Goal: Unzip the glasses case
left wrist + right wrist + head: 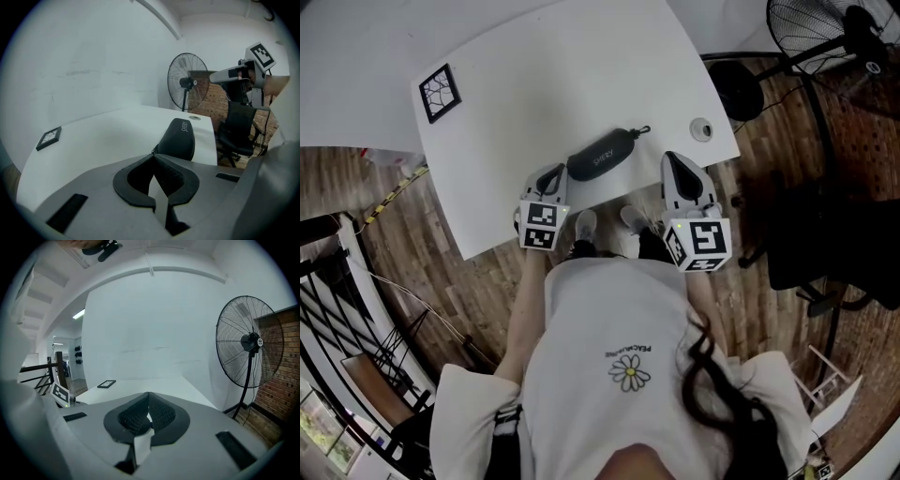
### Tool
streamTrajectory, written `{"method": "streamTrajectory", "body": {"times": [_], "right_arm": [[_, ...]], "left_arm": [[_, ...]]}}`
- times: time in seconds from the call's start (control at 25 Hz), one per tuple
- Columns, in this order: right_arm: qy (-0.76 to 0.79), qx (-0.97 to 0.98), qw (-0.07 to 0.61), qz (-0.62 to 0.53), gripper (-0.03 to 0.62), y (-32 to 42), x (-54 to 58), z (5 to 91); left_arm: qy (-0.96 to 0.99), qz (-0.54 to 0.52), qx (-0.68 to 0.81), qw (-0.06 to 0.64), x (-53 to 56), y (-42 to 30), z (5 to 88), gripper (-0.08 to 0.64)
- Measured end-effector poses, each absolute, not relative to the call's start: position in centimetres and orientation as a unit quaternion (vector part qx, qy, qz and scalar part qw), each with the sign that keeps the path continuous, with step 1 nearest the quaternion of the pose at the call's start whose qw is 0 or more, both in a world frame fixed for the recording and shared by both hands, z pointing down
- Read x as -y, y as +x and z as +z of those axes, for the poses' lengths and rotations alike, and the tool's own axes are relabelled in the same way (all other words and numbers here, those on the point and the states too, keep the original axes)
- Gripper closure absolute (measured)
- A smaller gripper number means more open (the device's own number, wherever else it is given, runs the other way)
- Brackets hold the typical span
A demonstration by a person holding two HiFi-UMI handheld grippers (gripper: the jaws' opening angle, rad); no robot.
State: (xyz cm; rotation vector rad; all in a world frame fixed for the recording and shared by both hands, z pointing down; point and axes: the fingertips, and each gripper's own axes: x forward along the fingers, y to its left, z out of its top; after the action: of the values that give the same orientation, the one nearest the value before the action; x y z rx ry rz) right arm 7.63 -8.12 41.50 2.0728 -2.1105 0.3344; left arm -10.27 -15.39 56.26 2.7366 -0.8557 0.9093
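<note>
Head view: glasses case (602,155) flat on the tabletop (581,66), close to its near edge. Long axis slanting from near-left to far-right, with the zipper pull (645,129) at the far-right end. Left gripper (551,174) just beside the case's near-left end; right gripper (674,161) near the pull end, apart from it.

Left gripper view: jaws pressed together on nothing, case straight ahead of the tips, running lengthwise away.

Right gripper view: jaws likewise closed and empty, case out of sight, off to the left.

Probably calls for the left to pin the body and the right to open for the pull.
</note>
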Motion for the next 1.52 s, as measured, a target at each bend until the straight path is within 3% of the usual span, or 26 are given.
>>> {"method": "streamTrajectory", "body": {"times": [1.08, 1.52], "right_arm": [[0.769, 0.622, 0.087, 0.122, 0.584, 13.2, 3.3, 41.7], [0.808, 0.568, 0.079, 0.133, 0.585, 17.6, -1.3, 42.0]], "left_arm": [[0.955, 0.295, -0.01, 0.02, 4.8, 6.3, 56.6, 0.546], [0.956, 0.292, -0.038, 0.02, 2.9, 12.4, 56.6, 0.546]]}}
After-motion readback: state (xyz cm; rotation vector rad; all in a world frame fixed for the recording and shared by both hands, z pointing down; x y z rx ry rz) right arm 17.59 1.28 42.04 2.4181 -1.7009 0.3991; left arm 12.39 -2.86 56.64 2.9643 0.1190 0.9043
